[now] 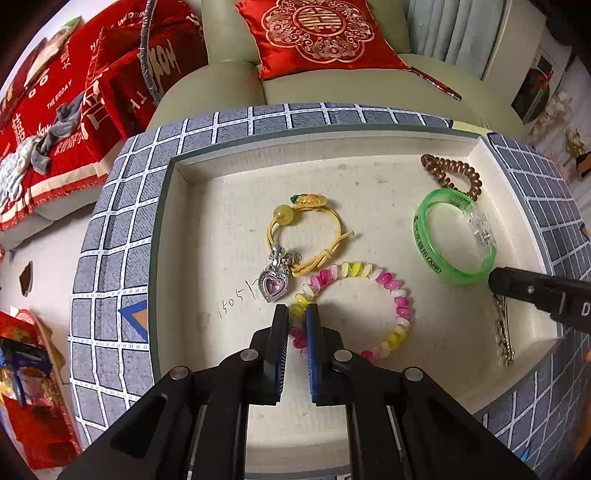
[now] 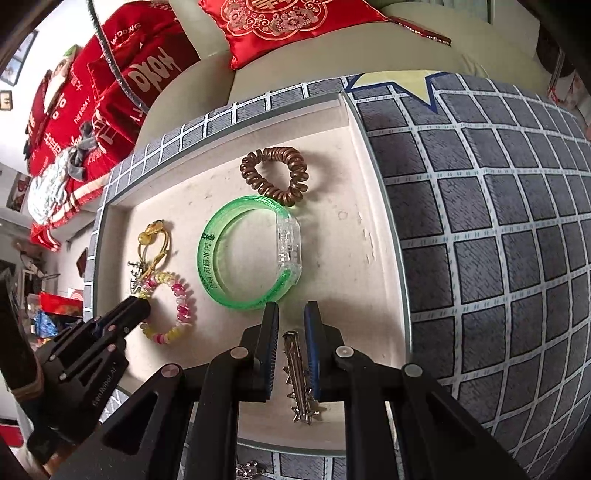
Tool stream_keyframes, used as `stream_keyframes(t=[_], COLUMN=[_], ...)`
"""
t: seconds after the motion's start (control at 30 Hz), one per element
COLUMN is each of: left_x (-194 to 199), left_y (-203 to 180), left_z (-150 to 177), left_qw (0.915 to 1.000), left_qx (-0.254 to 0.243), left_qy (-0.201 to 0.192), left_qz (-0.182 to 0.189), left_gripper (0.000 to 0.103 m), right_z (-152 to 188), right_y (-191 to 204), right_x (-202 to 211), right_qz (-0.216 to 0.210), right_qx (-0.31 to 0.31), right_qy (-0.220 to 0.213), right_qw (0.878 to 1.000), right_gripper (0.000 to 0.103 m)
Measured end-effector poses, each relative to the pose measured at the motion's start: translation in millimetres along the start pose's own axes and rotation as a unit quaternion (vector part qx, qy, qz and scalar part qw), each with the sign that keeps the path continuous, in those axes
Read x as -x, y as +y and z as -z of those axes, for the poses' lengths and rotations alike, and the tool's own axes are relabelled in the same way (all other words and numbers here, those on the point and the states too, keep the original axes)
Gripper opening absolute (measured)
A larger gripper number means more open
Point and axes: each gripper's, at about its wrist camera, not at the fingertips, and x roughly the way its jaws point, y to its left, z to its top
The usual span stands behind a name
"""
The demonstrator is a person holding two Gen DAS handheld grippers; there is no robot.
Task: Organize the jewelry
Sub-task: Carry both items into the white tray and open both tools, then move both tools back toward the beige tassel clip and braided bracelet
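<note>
Left wrist view: we see a shallow cream tray (image 1: 229, 206) with raised walls sitting on a grey cloth with a white grid (image 1: 110, 236). Behind it, a pale sofa (image 1: 332, 88) carries a red embroidered cushion (image 1: 317, 33) and red printed throws (image 1: 74, 96) with a grey sock on them.

Left gripper (image 1: 296, 308) points down into the tray, jaws nearly together and clamped on the near-left edge of the pink and yellow bead bracelet (image 1: 391, 295), which lies on the tray floor. Just behind it lies a yellow cord bracelet (image 1: 314, 221), a heart pendant (image 1: 273, 286) touching it. Green plastic bangle (image 1: 454, 236) sits to the right, a brown spiral hair tie (image 1: 450, 173) behind and touching it.

From the right wrist view, right gripper (image 2: 291, 306) hangs near the tray's right wall, jaws close together. A spiked metal hair clip (image 2: 299, 373) lies between them, against the blue finger; whether it is really pinched we cannot tell. Its tips are just beside the bangle's near rim.

Tray floor is stained, with handwritten digits near the pendant. Clutter lies on the floor at left.
</note>
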Motion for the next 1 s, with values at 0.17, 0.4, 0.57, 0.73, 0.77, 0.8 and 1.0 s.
stream_keyframes(t=[0.17, 0.4, 0.57, 0.73, 0.77, 0.8, 1.0], left_x=[2, 6, 11, 12, 12, 12, 26], left_y=[-2, -6, -6, -6, -6, -5, -4], left_z=[2, 4, 2, 1, 1, 0, -6], left_qw=[1.0, 0.9997, 0.9996, 0.9994, 0.9994, 0.9994, 0.9978], left_qx=[-0.001, -0.011, -0.013, -0.013, -0.013, -0.012, 0.002], left_qy=[-0.001, -0.007, -0.012, -0.015, -0.016, -0.018, -0.06], left_qz=[-0.008, -0.02, -0.024, -0.027, -0.028, -0.027, -0.029], left_gripper=[0.024, 0.024, 0.024, 0.024, 0.024, 0.025, 0.103], right_z=[4, 22, 46, 66, 68, 71, 90], right_y=[3, 1, -9, -23, -25, -27, -42], right_x=[15, 47, 60, 68, 69, 71, 82], right_qz=[-0.025, -0.042, -0.037, -0.032, -0.031, -0.029, -0.019], right_qx=[-0.006, -0.025, -0.039, -0.058, -0.06, -0.062, -0.075], right_qy=[-0.015, -0.037, -0.037, -0.031, -0.03, -0.029, -0.03], right_qw=[1.0, 0.998, 0.998, 0.997, 0.997, 0.997, 0.997], right_gripper=[0.064, 0.064, 0.064, 0.064, 0.064, 0.064, 0.064])
